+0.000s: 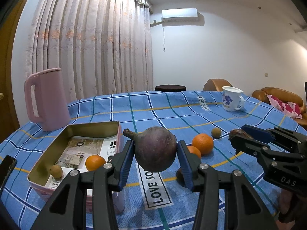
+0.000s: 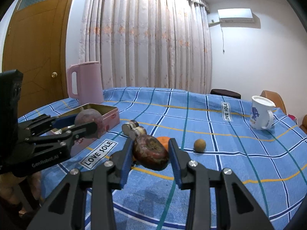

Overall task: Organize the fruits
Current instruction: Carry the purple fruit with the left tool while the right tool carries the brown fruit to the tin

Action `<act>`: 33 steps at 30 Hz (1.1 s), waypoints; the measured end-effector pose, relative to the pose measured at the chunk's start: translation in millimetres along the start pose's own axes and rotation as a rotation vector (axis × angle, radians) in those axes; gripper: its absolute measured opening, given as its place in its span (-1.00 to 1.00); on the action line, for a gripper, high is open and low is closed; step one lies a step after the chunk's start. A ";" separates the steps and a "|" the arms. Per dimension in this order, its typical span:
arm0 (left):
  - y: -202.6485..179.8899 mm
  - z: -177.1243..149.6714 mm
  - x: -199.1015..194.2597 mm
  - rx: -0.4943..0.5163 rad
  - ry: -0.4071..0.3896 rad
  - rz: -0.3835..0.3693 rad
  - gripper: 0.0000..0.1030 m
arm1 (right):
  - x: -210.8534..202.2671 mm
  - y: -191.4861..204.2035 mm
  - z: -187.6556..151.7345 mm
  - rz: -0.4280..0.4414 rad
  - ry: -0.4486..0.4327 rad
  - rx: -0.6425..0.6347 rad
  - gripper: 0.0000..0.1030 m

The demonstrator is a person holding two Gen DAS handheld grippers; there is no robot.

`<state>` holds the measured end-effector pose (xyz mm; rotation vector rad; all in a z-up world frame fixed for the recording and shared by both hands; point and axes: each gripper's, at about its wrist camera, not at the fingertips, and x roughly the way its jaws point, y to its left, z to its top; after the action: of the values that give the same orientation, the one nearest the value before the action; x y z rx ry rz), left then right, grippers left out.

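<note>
Left gripper (image 1: 155,151), clamping a purple fruit (image 1: 155,149) lifted just right of the tin box (image 1: 48,159), is nearer it than right gripper (image 2: 150,152), clamping a reddish-brown fruit (image 2: 150,153).

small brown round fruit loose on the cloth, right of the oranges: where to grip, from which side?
Grip the small brown fruit across its middle, coming down from above. It is near-round with no stem showing, so no axis is favoured. It sits apart on the tablecloth, so fingers have room on both sides. Both hand-held grippers, left and right, already hold fruit; free one first.
</note>
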<state>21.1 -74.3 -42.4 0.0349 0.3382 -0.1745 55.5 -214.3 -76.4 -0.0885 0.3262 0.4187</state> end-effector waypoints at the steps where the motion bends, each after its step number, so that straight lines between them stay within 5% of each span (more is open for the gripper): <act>1: 1.6 0.3 -0.8 -0.008 -0.001 -0.003 -0.06 | 0.1 -0.5 0.5 0.003 -0.001 0.003 -0.22; 14: 34.8 17.9 -9.5 -0.062 0.025 0.071 -0.06 | 14.7 5.5 27.3 0.103 0.017 0.054 -0.22; 33: 94.3 32.7 -1.3 -0.088 0.087 0.195 -0.06 | 60.1 61.0 85.3 0.236 0.004 -0.044 -0.22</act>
<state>47.2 16.6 -10.7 -0.0119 0.4266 0.0357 107.1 -122.8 -16.7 -0.0943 0.3324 0.6595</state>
